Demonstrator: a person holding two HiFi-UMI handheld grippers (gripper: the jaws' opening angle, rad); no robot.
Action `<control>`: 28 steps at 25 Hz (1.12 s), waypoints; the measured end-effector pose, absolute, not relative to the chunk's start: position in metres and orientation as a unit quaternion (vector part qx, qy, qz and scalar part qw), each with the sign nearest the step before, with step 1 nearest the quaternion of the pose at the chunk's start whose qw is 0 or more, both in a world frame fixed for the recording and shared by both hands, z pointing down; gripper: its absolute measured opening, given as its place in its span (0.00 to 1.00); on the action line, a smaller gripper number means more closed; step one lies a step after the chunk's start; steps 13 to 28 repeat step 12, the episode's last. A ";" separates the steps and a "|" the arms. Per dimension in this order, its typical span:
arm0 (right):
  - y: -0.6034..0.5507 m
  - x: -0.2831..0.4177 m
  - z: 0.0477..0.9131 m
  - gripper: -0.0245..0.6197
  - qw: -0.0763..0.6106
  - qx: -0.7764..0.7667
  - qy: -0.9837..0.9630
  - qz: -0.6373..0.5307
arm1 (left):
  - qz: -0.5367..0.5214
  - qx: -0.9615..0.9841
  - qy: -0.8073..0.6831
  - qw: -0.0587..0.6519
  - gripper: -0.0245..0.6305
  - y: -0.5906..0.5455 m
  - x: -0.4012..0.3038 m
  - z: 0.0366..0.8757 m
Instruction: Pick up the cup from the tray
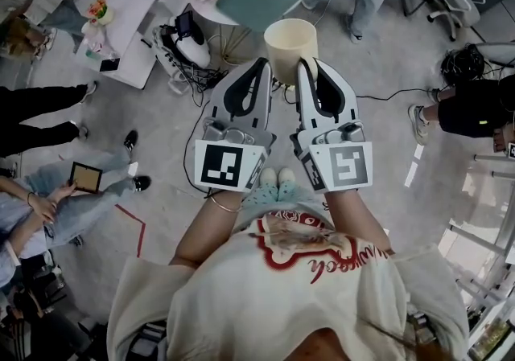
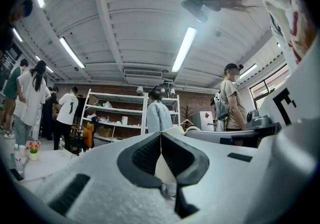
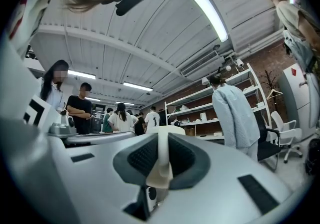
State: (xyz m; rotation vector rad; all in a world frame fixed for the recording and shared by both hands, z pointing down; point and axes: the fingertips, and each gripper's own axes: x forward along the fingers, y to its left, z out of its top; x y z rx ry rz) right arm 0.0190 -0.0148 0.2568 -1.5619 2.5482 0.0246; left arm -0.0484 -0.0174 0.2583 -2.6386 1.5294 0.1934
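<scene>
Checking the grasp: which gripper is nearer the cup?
Right. The right gripper is clamped on the wall of the cup; the left gripper, closed, sits just beside its left side.

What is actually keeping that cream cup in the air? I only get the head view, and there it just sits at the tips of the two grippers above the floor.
Observer: The right gripper view shows it: the right gripper has the cup pinched by its wall between the pads.
Operator: Does the left one help?
Observer: In its own view the left gripper has its jaws together beside the cup; whether they nip the wall I can't tell.
Operator: What lies ahead of them?
Observer: Open shelves, with a person in a pale blue coat in front.
</scene>
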 end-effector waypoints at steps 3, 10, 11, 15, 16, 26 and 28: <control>-0.012 0.018 0.256 0.12 0.078 -0.520 0.850 0.011 | 0.065 -0.862 0.501 0.045 0.06 -0.015 -0.049 0.257; -0.011 0.012 0.258 0.12 0.078 -0.516 0.853 0.012 | 0.066 -0.862 0.500 0.044 0.06 -0.013 -0.052 0.259; -0.011 0.011 0.258 0.12 0.078 -0.517 0.852 0.011 | 0.067 -0.863 0.499 0.044 0.06 -0.014 -0.052 0.260; -0.012 0.011 0.259 0.12 0.077 -0.518 0.852 0.011 | 0.067 -0.863 0.499 0.044 0.06 -0.014 -0.052 0.260; -0.012 0.011 0.259 0.12 0.077 -0.518 0.852 0.011 | 0.067 -0.863 0.499 0.044 0.06 -0.014 -0.052 0.260; -0.012 0.011 0.259 0.12 0.077 -0.518 0.852 0.011 | 0.067 -0.863 0.499 0.044 0.06 -0.014 -0.052 0.260; -0.012 0.011 0.259 0.12 0.077 -0.518 0.852 0.011 | 0.067 -0.863 0.499 0.044 0.06 -0.014 -0.052 0.260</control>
